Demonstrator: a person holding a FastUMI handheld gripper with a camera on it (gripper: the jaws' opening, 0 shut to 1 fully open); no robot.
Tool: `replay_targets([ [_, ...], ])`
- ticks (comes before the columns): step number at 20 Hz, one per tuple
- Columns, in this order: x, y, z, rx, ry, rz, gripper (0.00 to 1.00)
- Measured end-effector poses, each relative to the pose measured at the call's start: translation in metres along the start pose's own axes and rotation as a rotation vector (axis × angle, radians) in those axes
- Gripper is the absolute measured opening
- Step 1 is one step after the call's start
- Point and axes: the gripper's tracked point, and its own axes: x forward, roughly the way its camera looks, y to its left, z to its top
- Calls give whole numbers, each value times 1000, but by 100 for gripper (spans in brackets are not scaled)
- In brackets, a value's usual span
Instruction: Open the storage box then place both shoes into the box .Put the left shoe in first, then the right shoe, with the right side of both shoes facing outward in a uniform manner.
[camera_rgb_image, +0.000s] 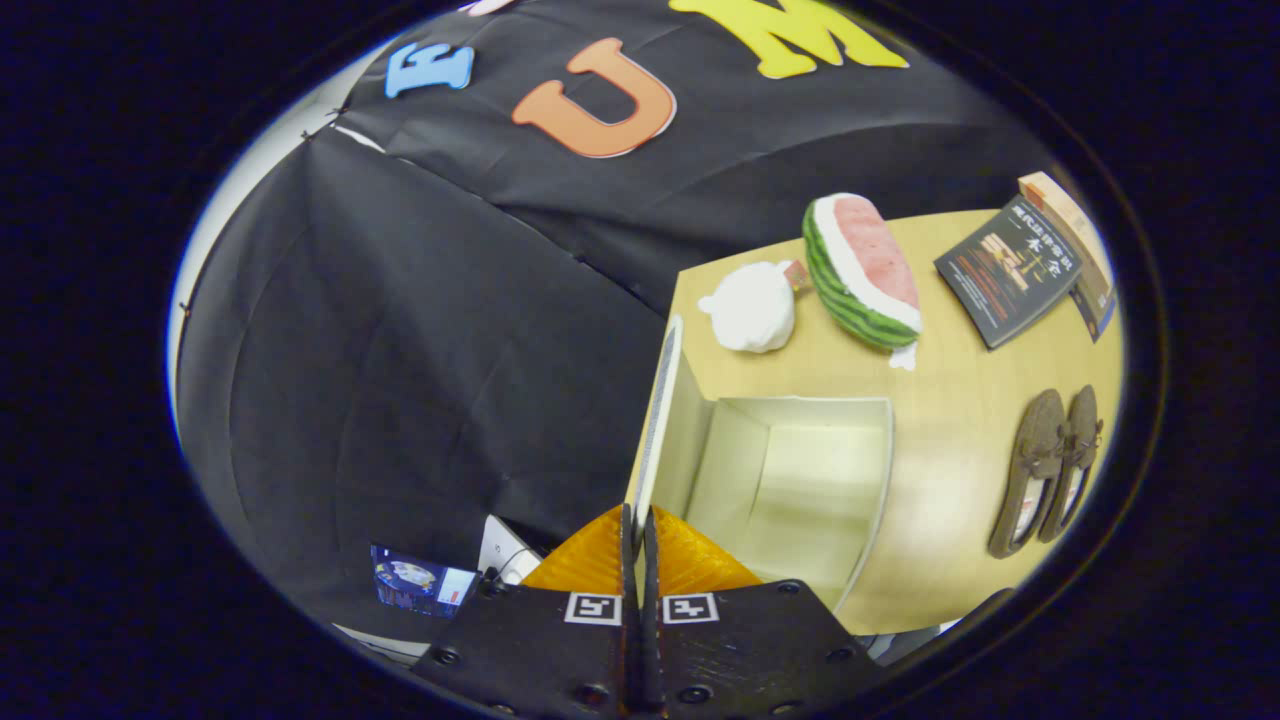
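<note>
Hand-held gripper (636, 540): fingers pressed together on the bottom edge of the lid, pinching it.
Lid (657, 420): thin flat panel, seen edge-on, standing upright along the box's side at the bench edge nearest the cloth wall; its long axis runs straight ahead from the fingers.
Box (800, 480): open, pale cardboard, rectangular, plain inside; sits on the bench just beyond the fingers, opening facing up.
Shoes (1050, 470): brown, suede-like moccasins with laces, lying side by side and touching, soles down, well apart from the box toward the opposite bench edge; long axes roughly parallel to the lid.
Bench (950, 390): light wood, smooth, slightly glossy.
Watermelon toy (862, 270): plush wedge, striped green rind, pink flesh, beyond the box.
White plush (752, 306): rounded, soft, just beside the watermelon toy, near the bench edge.
Books (1010, 268): dark glossy cover, near the far corner, beyond the shoes.
</note>
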Motion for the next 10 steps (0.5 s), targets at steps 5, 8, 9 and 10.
replay_targets([
  [5, 26, 54, 6, -46, -19, 42, 8],
  [8, 30, 72, 10, -79, -39, 90, 45],
  [9, 30, 72, 8, -96, -39, 89, 59],
  [10, 28, 71, 7, -112, -39, 77, 73],
])
